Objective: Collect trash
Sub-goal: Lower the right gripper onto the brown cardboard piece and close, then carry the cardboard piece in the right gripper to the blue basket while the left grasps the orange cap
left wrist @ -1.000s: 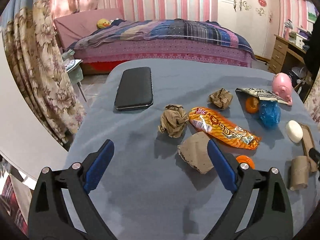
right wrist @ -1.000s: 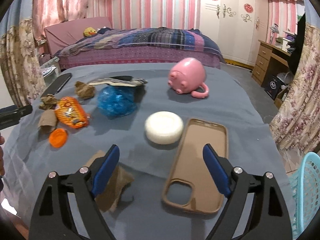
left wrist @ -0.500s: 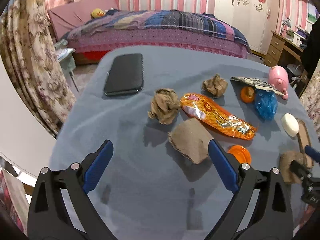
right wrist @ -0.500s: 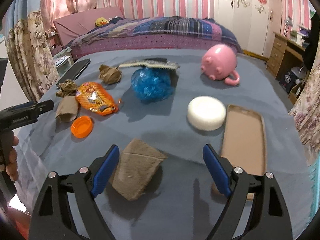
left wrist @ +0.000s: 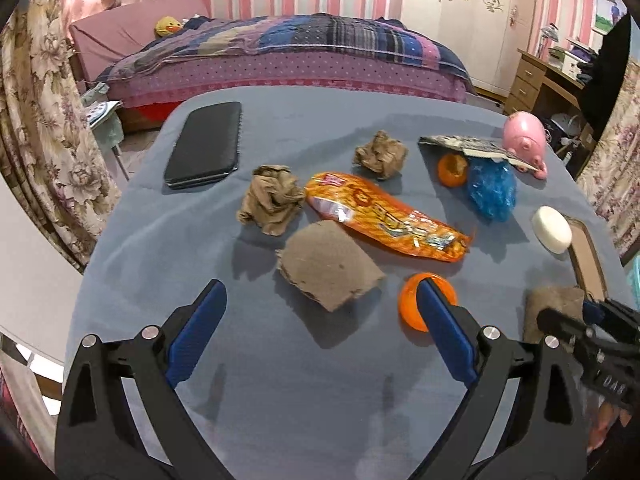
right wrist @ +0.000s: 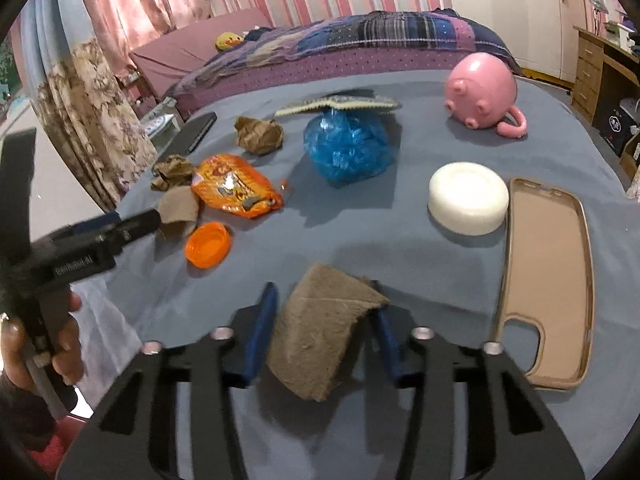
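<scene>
Trash lies on a blue-grey table (left wrist: 280, 380): a flattened cardboard tube (left wrist: 328, 270), two crumpled brown paper balls (left wrist: 272, 198) (left wrist: 380, 154), an orange snack wrapper (left wrist: 384, 216), an orange cap (left wrist: 412, 304), a blue plastic bag (left wrist: 492, 188). My left gripper (left wrist: 320, 300) is open just short of the tube. My right gripper (right wrist: 324, 312) is shut on a second flattened cardboard tube (right wrist: 316, 332) at the table's near edge; that tube also shows in the left wrist view (left wrist: 554, 308).
A black phone (left wrist: 206, 144) lies at the far left. A pink pig mug (right wrist: 480, 92), a white soap bar (right wrist: 466, 198) and a tan phone case (right wrist: 548, 276) lie at the right. A bed stands behind the table.
My right gripper moved left over the second cardboard tube and closed on it. My left gripper drew slightly closer to the first tube and stayed open.
</scene>
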Demonstrator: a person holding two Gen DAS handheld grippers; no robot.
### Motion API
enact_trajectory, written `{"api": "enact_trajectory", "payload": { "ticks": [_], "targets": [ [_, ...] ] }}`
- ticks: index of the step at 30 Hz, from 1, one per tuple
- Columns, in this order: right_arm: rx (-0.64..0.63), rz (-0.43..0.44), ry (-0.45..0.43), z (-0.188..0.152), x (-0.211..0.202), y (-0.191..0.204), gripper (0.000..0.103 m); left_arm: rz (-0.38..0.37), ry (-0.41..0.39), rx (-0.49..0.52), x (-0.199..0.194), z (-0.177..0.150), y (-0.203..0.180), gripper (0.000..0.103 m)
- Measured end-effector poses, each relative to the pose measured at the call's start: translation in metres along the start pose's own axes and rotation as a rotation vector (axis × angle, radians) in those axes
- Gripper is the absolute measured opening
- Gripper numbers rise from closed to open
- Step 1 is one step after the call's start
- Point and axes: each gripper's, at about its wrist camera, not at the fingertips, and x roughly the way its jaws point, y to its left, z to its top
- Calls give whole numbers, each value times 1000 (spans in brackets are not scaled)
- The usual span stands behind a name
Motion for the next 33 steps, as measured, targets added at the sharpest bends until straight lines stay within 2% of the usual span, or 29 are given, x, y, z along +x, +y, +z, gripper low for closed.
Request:
{"api": "enact_trajectory", "payload": {
  "ticks": [2,6,12,15,17,19,25,27,31,33],
  "targets": [
    [15,-11,-30,3,-6,-5,37,-25,6,3,0,-1,-5,93],
    [-11,-94,-82,10,-16,-14,32,-105,29,-6,1,-3,-19,93],
    [-7,-148,-146,17,-30,-28,31,-154,40,42,4,-8,-45,90],
    [-13,-173,-176,19,-39,-34,31,-150,44,75,9,-11,-55,86],
    [-2,-177,-185,20,-42,-40,31,-149,51,79,14,-11,-58,76],
    [11,-174,-188,20,-43,-44,31,-151,61,75,21,-11,-61,71],
    [34,-168,-201,20,-46,-53,31,-70,57,113,37,-14,-69,69],
    [37,-167,-203,19,-46,-54,31,-79,47,110,37,-13,-69,63],
    [26,-181,-204,18,-47,-55,31,-76,33,120,35,-13,-72,39],
    [19,-186,-205,18,-49,-55,31,-79,25,126,34,-13,-74,39]
  ]
}}
